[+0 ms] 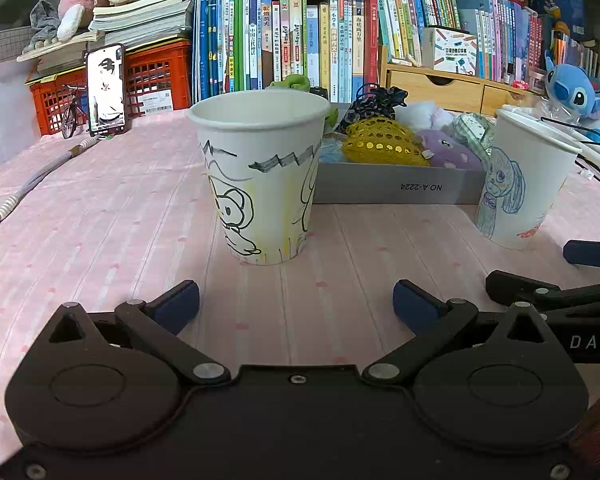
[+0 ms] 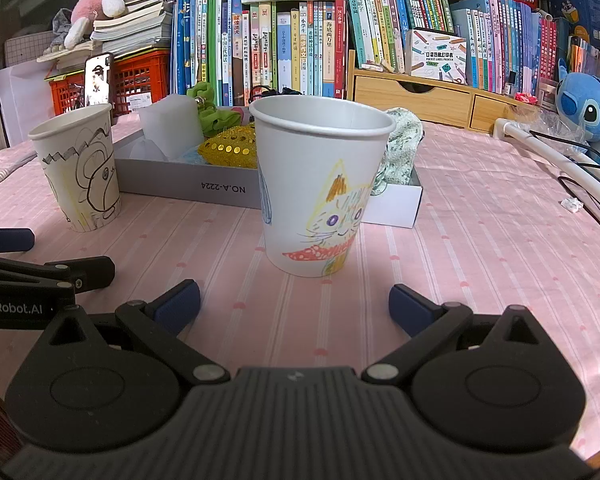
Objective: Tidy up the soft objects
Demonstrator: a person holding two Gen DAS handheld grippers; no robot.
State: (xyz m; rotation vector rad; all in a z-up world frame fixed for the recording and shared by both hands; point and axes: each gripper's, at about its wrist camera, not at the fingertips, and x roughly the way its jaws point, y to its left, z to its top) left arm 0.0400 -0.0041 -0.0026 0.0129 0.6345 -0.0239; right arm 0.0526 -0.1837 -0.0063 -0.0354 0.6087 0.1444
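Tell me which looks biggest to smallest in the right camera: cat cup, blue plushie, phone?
1. Cat cup, though it stands nearest the camera, which inflates it.
2. Blue plushie.
3. Phone, far back, so it only looks smallest.

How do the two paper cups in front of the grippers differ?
The left cup has black-outlined cartoon animals with yellow shading; the right cup has a colourful crayon cat. The left cup stands ahead of the left gripper, the right cup ahead of the right gripper. Both are white, upright, in front of the grey box.
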